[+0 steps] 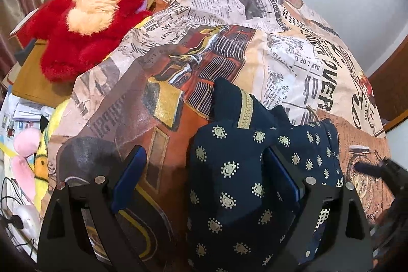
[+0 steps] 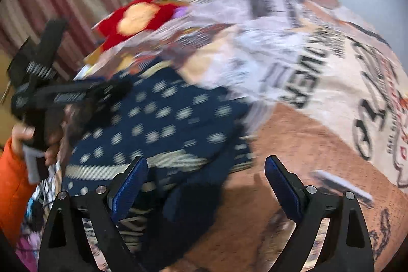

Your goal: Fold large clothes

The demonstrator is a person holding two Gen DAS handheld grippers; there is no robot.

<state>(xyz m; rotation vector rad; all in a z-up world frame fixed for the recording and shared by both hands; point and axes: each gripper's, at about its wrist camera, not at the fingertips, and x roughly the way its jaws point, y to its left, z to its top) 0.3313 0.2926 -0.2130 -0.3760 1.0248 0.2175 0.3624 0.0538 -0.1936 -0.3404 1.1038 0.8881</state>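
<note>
One navy garment (image 1: 244, 170) with gold motifs, bunched on one newspaper-print bedspread (image 1: 293, 47); one red plush toy (image 1: 84, 27) far left. Two grippers. Left gripper (image 1: 206, 177): jaws wide apart, cloth heaped between them against the right pad, not pinched. Right gripper (image 2: 206, 185): jaws spread wide, garment's trimmed edge at the left pad, bare spread under the right. Only in the blurred right view: a hand (image 2: 33, 142) in an orange sleeve (image 2: 12, 182).

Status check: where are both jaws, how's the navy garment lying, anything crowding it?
Left gripper open, navy garment bunched between its jaws. Right gripper open, empty, over garment's edge. Red plush toy on far side of the bedsheet, apart from garment.
</note>
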